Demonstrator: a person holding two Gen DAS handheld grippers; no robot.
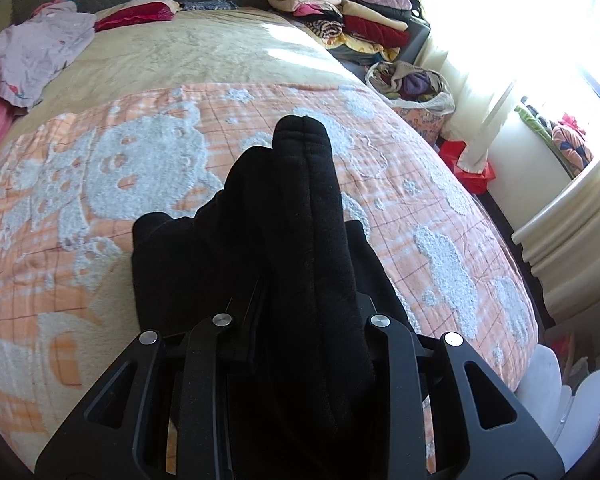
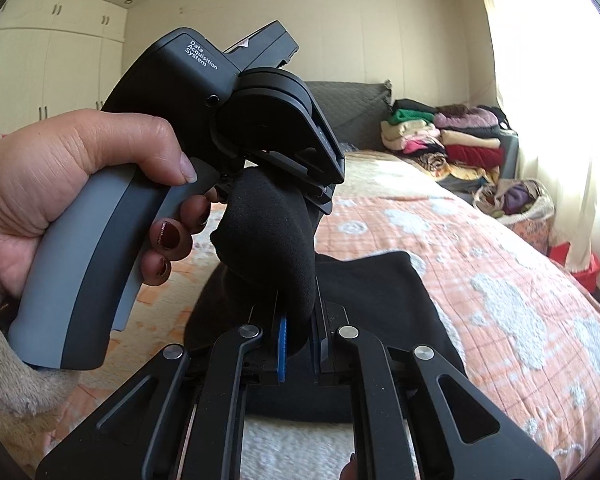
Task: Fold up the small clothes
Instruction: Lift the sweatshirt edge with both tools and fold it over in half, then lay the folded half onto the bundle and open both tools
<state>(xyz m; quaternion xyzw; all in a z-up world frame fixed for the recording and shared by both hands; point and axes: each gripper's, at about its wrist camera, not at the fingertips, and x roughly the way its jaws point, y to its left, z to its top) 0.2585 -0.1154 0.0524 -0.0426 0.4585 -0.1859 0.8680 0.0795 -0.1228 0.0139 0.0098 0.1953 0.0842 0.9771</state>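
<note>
A black garment [image 1: 300,216] is bunched between the jaws of my left gripper [image 1: 300,280], which is shut on it and holds it above the orange-and-white bedspread [image 1: 120,168]. In the right wrist view my right gripper [image 2: 298,312] is shut on the same black garment [image 2: 272,240]. A thick fold runs up from it to the left gripper [image 2: 276,184], held in a hand just ahead. The rest of the garment [image 2: 380,296] lies flat on the bed below.
A stack of folded clothes [image 1: 348,12] stands at the bed's far right corner, with a bag of clothes [image 1: 412,84] beside it. A lilac garment [image 1: 36,52] lies at the far left. The bed edge drops to the right toward red boxes [image 1: 472,164].
</note>
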